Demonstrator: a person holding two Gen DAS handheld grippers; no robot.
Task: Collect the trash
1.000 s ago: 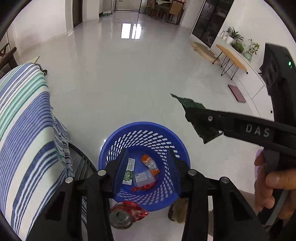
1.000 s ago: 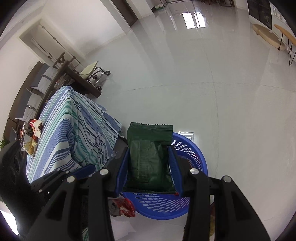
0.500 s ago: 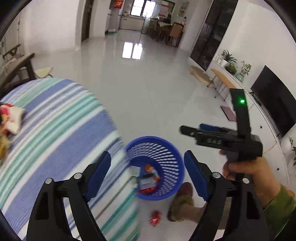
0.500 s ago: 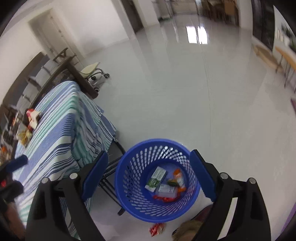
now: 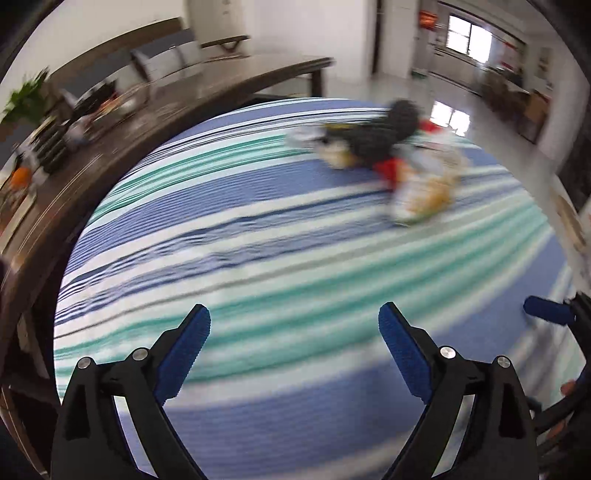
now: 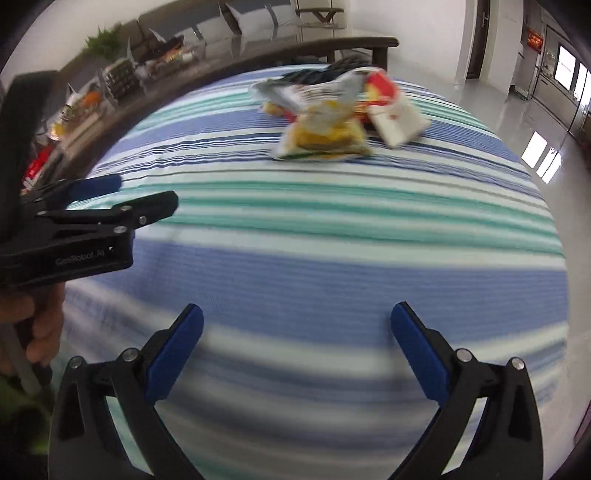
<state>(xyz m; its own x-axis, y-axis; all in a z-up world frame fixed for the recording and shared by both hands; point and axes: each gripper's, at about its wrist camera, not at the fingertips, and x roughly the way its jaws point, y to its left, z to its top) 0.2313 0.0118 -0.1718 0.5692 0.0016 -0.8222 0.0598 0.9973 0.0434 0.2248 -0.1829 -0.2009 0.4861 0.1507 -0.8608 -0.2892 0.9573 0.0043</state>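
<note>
Your right gripper [image 6: 295, 332] and left gripper [image 5: 293, 332], jaws empty and opening wide, face the snack wrappers [image 6: 325, 136] at twelve o'clock across the desk [image 6: 332, 266]; right is nearer.

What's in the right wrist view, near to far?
Right claw, opening and empty → bare striped tablecloth → yellow snack bag → dark wooden table with clutter → sofa cushions.

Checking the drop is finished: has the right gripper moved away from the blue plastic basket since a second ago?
Yes. The right gripper, empty with jaws opening, now faces the striped tablecloth, not the basket.
</note>
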